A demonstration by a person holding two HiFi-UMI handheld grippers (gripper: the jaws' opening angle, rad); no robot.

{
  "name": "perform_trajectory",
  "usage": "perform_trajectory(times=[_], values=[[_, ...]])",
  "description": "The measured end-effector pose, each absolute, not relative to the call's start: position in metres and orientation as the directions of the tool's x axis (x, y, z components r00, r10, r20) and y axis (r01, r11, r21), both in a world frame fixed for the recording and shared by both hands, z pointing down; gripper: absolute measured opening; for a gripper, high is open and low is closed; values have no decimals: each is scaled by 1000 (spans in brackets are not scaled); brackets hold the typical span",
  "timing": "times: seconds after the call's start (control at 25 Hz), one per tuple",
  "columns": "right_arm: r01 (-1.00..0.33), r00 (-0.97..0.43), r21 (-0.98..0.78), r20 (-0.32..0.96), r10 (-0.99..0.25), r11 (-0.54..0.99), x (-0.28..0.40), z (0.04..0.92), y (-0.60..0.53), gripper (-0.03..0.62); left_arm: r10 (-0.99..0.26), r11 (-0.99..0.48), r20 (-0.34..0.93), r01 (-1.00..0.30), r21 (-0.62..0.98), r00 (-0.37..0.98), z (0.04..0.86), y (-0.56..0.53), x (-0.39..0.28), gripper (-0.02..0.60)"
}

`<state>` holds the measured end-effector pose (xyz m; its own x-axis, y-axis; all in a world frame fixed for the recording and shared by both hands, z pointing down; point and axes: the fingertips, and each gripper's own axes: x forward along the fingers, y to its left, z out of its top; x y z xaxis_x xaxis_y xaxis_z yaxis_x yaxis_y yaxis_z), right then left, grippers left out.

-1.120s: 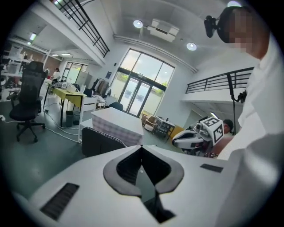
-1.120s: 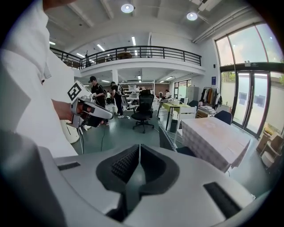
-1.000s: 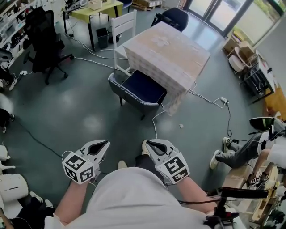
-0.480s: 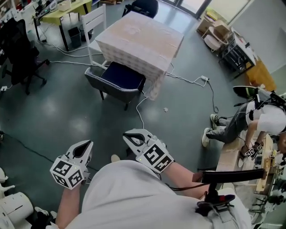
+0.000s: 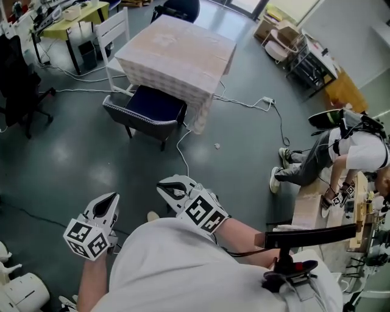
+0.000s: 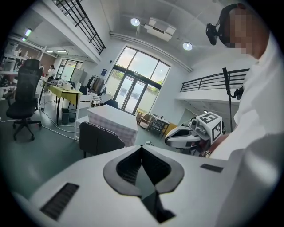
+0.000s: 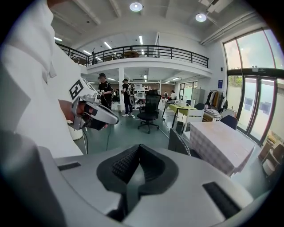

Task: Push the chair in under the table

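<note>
The chair (image 5: 148, 107) has a dark blue seat and a grey patterned back, and its seat is partly under the near edge of the table (image 5: 175, 50), which wears a pale checked cloth. Both are several steps ahead of me across the grey floor. My left gripper (image 5: 113, 197) and right gripper (image 5: 161, 187) hang in front of my body, both shut and empty, far from the chair. The left gripper view shows its shut jaw tips (image 6: 142, 148), the chair back (image 6: 100, 139) and the table (image 6: 113, 120). From the right gripper (image 7: 140, 146) I see the chair (image 7: 179, 142) and table (image 7: 222, 138).
White cables (image 5: 183, 152) trail over the floor from the chair and table to a power strip (image 5: 266, 100). A white chair (image 5: 116, 30) and a blue chair (image 5: 178, 8) stand at the table's far sides. A black office chair (image 5: 18, 76) is left; a seated person (image 5: 338, 152) is right.
The chair and table now sit further left and higher in the head view. Both grippers have drifted left in the picture, and the right gripper's jaws have closed the last small gap.
</note>
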<state>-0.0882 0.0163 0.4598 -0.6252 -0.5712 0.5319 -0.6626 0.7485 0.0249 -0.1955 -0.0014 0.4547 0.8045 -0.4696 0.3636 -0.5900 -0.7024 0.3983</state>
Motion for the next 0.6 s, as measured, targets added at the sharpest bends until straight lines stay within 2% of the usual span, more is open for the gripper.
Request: perform_trajectory(times=[0.6], values=[[-674,-611,27,541,-578,738,-78,460,22,14,-442,-705,389,-581,407,808,464,1,-185,11]])
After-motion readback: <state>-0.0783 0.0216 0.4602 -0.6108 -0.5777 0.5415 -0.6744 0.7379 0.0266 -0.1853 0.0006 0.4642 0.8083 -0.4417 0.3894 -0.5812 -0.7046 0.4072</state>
